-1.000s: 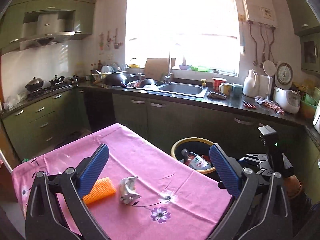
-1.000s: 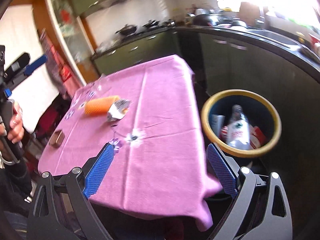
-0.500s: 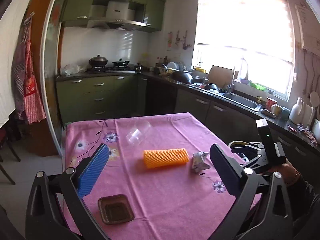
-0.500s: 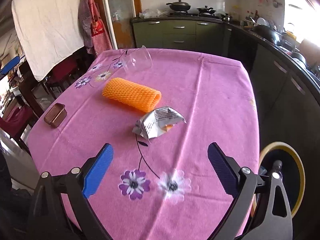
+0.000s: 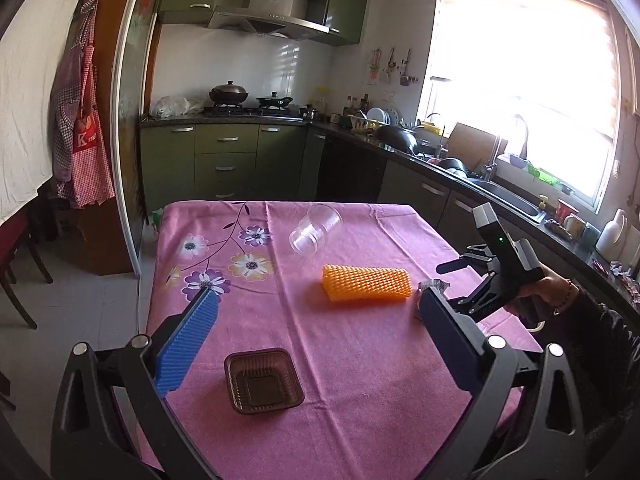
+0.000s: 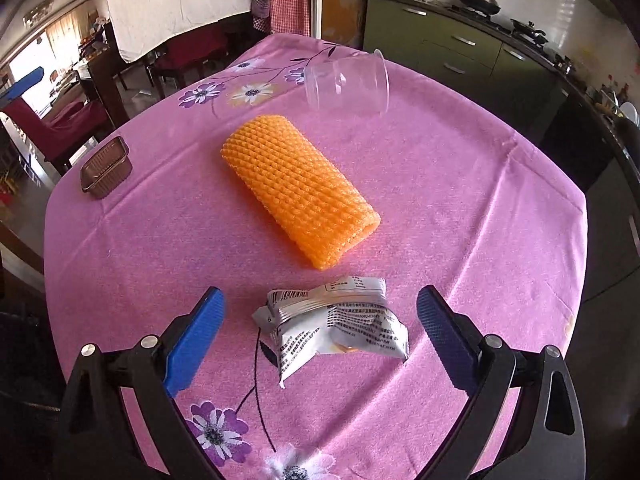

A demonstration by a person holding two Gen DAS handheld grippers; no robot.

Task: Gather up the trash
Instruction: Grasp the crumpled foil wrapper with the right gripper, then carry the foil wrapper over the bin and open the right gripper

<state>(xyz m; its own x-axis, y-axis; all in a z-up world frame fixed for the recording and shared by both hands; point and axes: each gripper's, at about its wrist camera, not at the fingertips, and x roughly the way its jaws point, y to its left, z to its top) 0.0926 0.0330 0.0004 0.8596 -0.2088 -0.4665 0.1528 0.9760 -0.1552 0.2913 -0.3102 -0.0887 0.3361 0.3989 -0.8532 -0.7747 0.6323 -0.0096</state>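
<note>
Trash lies on the pink flowered tablecloth (image 6: 460, 184). A crumpled silver wrapper (image 6: 336, 330) lies between the open fingers of my right gripper (image 6: 320, 336), close above the cloth. An orange foam net sleeve (image 6: 298, 188) lies just beyond it, also in the left wrist view (image 5: 367, 283). A clear plastic cup (image 6: 348, 86) lies on its side farther off. A brown plastic tray (image 5: 262, 380) sits between the open fingers of my left gripper (image 5: 316, 350). The tray shows at the table's left edge in the right wrist view (image 6: 106, 167).
The right gripper's handle and the hand holding it (image 5: 508, 276) are at the table's right side. Green kitchen cabinets (image 5: 224, 160) and a counter with a sink (image 5: 504, 196) run behind and to the right. Dark red chairs (image 6: 60, 128) stand off the left.
Both grippers swung away from the trash bin toward the table. The right gripper has come down around the silver wrapper. The left gripper now faces the brown tray.
</note>
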